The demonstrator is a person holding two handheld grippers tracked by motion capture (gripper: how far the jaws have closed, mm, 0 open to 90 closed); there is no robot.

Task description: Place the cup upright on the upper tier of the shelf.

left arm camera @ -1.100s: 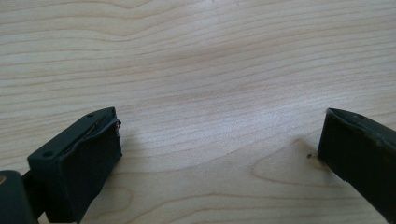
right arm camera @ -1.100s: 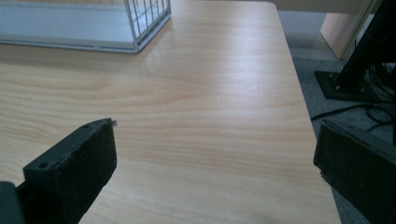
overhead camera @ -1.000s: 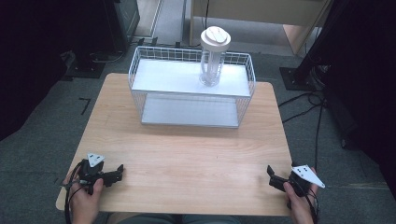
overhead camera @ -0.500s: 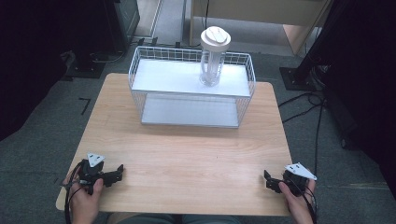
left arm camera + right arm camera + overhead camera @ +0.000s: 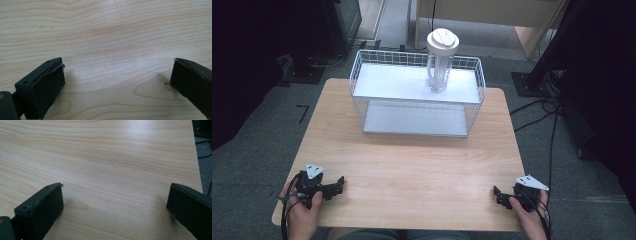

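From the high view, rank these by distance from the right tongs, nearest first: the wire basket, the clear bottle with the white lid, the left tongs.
Measured from the right tongs, at the table's near right corner:
1. Wire basket, mid-table toward the far edge; its near right corner is closest.
2. Left tongs, across at the near left corner.
3. Bottle, upright on the basket's upper shelf, right of centre; a close call with the left tongs.

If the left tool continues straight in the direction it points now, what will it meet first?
Probably nothing close: the left tool, jaws open, points right along the near side of the wooden table, low over bare wood. Farther along that line is the right tool, though depth is hard to judge.
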